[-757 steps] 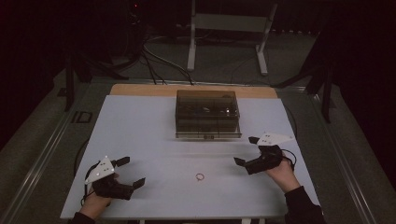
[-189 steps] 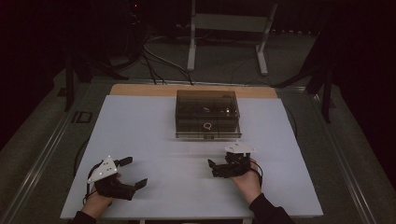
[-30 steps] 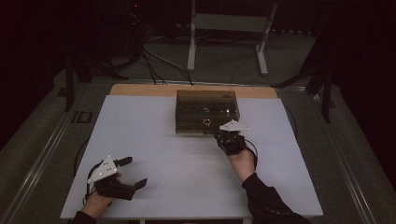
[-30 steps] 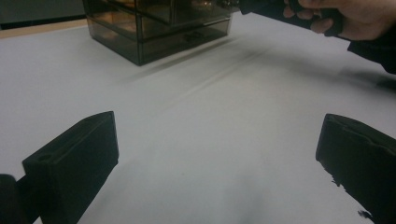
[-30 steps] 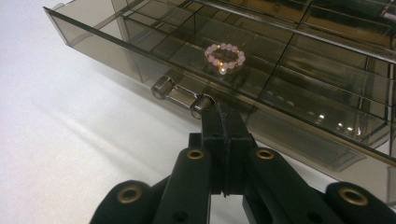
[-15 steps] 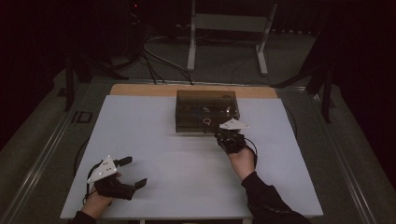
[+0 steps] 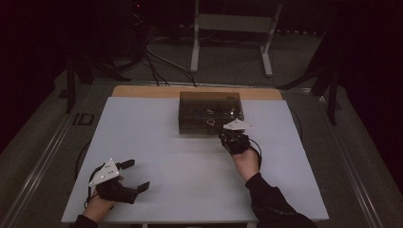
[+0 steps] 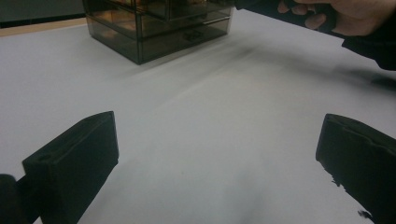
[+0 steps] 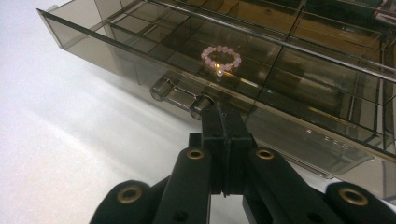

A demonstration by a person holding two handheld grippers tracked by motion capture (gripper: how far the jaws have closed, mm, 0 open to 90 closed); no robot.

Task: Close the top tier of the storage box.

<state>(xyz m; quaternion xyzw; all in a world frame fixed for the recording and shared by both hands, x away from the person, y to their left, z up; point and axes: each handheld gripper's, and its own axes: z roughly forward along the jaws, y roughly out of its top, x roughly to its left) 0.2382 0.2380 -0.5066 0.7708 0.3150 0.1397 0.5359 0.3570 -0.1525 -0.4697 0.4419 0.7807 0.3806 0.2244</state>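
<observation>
Near the front-left corner of the desk (image 7: 157, 142), well apart from the drawer box (image 7: 210, 113), the left gripper (image 7: 133, 175) rests gaping and empty. The right gripper (image 9: 223, 122), jaws pressed together, touches the open drawer's handle (image 9: 180, 97); the bead bracelet (image 9: 221, 58) lies inside. Next, probably push the drawer shut squarely. Earlier, the bracelet lay on the desk before the box.

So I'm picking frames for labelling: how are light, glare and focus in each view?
High view: dim, dark surroundings, table evenly lit. Left gripper view: near jaws soft, drawer box sharper. Right gripper view: sharp, with a glare spot beside the bead bracelet.
</observation>
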